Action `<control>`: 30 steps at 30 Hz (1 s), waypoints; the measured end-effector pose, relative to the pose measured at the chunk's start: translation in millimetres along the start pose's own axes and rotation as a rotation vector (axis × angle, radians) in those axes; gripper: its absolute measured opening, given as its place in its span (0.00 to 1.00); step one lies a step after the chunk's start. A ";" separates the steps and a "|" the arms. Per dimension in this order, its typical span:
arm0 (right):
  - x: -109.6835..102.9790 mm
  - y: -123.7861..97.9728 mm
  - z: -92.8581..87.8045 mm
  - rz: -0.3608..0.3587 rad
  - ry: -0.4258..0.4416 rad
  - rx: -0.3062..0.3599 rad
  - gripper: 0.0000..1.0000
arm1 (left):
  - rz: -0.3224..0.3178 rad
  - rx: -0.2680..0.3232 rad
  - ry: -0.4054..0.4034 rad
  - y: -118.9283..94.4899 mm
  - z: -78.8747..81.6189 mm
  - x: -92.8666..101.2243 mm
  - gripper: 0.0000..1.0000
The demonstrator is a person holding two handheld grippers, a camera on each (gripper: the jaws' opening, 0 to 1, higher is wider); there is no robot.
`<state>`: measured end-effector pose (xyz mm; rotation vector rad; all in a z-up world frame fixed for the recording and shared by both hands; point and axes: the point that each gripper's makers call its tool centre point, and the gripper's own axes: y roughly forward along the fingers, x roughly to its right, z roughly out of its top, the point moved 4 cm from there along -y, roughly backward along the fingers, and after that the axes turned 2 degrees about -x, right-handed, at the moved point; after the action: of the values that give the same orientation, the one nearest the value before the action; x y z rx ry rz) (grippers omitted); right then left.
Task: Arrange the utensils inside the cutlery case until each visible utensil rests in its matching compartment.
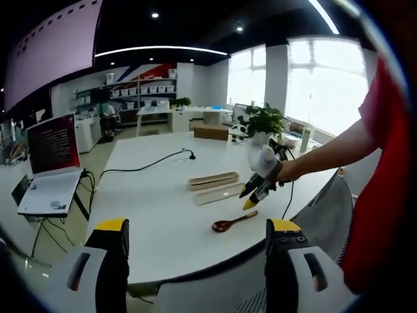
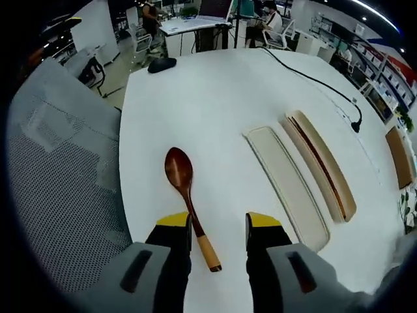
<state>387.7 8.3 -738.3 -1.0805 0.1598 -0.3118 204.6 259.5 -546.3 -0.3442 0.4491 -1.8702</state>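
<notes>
Lying on the counter [image 2: 215, 98]: a wooden spoon [image 2: 188, 199] with a dark reddish-brown oval bowl and a slim handle that turns pale tan at its end.
Spoon position: in the right gripper view the handle runs between the two jaws, close to the left jaw; contact cannot be told.
Cutlery case [image 2: 322, 163]: long, narrow, tan tray with a dark line down its inside, just beside a matching pale lid [image 2: 287, 186] lying flat.
Right tongs [image 2: 219, 220]: jaws spread, yellow-tipped, low over the spoon's handle.
Left tongs [image 1: 197, 227]: jaws wide apart, gripping nothing, well back from the counter edge.
Left gripper view: spoon [image 1: 233, 222] near the front edge, the right tongs [image 1: 248, 198] above it.
</notes>
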 end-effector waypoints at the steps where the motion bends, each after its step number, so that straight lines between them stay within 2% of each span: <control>1: -0.6 0.6 -0.4 -0.002 -0.004 -0.001 0.30 | 0.001 0.001 0.001 -1.6 -0.6 -0.1 0.88; 7: -9.5 2.1 -0.9 0.004 -0.015 -0.002 0.29 | 0.005 -0.013 -0.003 -3.9 -5.2 -1.3 0.88; 11: -7.4 4.3 -0.4 0.010 -0.025 -0.005 0.27 | -0.002 -0.007 -0.004 -2.6 -3.1 0.7 0.88; 20: -11.6 23.4 -2.1 0.051 -0.106 -0.080 0.22 | -0.009 -0.014 0.002 -1.7 -4.8 2.9 0.87; 30: -19.2 35.8 -3.2 0.080 -0.136 -0.106 0.21 | 0.004 -0.015 0.002 -3.5 -4.9 0.0 0.87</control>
<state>374.8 27.4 -771.9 -1.1936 0.0983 -0.1584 199.5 261.2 -548.9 -0.3518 0.4652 -1.8639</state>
